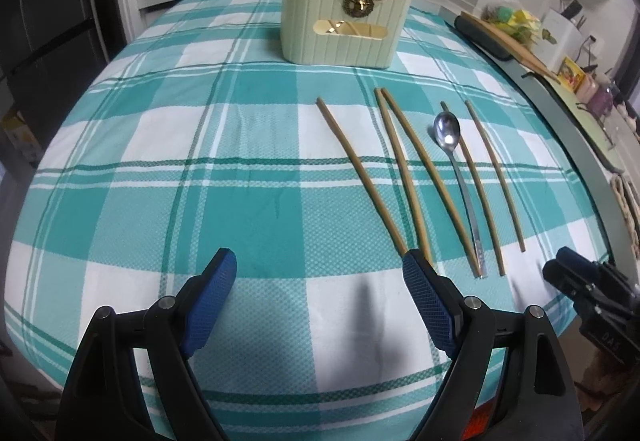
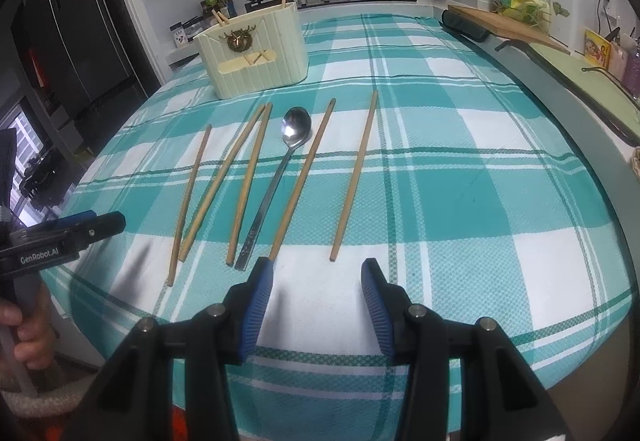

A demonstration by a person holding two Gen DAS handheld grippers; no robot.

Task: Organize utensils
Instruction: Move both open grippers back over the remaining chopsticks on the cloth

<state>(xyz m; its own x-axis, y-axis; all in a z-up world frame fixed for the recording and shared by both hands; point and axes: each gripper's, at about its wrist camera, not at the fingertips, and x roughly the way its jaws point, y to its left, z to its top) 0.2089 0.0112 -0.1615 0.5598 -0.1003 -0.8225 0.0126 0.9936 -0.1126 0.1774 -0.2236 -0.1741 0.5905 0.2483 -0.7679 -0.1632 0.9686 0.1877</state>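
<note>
Five chopsticks [image 2: 356, 177] flank one spoon [image 2: 296, 129]; holder's contents are perhaps three more.

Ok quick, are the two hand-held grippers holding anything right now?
Left hand-held gripper: open, holding nothing, above the teal-and-white checked tablecloth.
Right hand-held gripper: open, holding nothing.

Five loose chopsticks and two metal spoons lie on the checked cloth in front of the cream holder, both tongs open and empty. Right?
Not quite: only one spoon lies there, among the five chopsticks, as the right wrist view shows. The rest holds: they lie on the checked cloth in front of the cream holder, and the left tongs and right tongs are open and empty.
</note>
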